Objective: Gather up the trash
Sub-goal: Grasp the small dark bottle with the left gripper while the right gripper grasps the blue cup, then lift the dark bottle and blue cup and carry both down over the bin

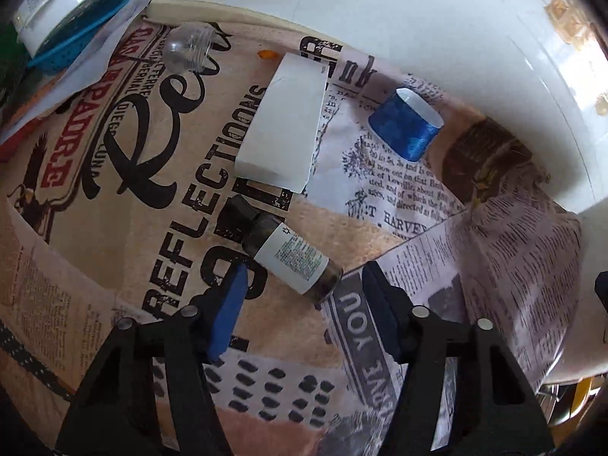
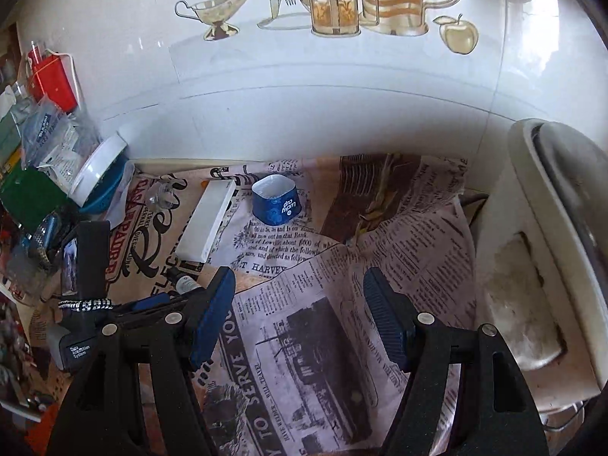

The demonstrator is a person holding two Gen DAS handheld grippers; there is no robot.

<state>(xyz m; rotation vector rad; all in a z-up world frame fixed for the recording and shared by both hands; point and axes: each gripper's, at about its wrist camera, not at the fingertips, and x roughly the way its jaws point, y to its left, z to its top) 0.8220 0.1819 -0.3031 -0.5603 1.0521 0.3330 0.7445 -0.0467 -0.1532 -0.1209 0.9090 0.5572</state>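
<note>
Dark bottle (image 2: 185,284) half-hidden behind fingers (image 2: 212,315)

Soft daylight, glare on the white wall (image 2: 342,87), fisheye-bent dark edges, slight blur.

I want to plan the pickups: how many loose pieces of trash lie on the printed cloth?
4: a dark bottle before the left gripper, a white box behind it, a blue cup beside the box, a clear cap near the wall. The clutter may hide more.

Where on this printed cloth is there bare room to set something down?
Free: the cloth under the right gripper, between the blue cup and the white appliance. Crowded: the left edge by the white tub, and around the white box and small bottle.
</note>
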